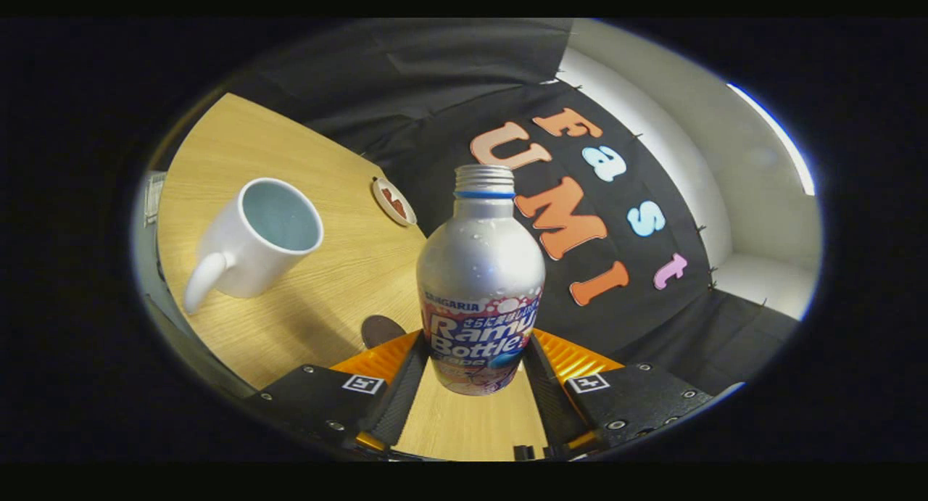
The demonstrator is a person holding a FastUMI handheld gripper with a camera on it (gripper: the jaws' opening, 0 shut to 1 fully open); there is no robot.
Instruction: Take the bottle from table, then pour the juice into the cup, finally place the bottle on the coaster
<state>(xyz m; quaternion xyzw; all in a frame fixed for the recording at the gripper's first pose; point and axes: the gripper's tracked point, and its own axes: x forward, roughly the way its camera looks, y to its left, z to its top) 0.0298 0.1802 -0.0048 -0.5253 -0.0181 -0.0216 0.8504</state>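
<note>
A silver aluminium bottle [480, 269] with a colourful label and an open threaded neck stands upright between my fingers. My gripper [475, 352] is shut on its lower body, one finger pressing each side of the label. The whole view is tilted against the table. A white mug [254, 240], empty inside, stands on the wooden table to the left of the bottle, its handle pointing toward me. A small round white coaster [394, 201] with a red mark lies beyond the fingers, between the mug and the bottle's neck, close to the table's far edge.
The wooden table [341, 269] runs from under the fingers to the left, ending at the black cloth wall just behind the coaster. A small dark round patch [380, 330] lies on the wood beside the left finger; I cannot tell what it is.
</note>
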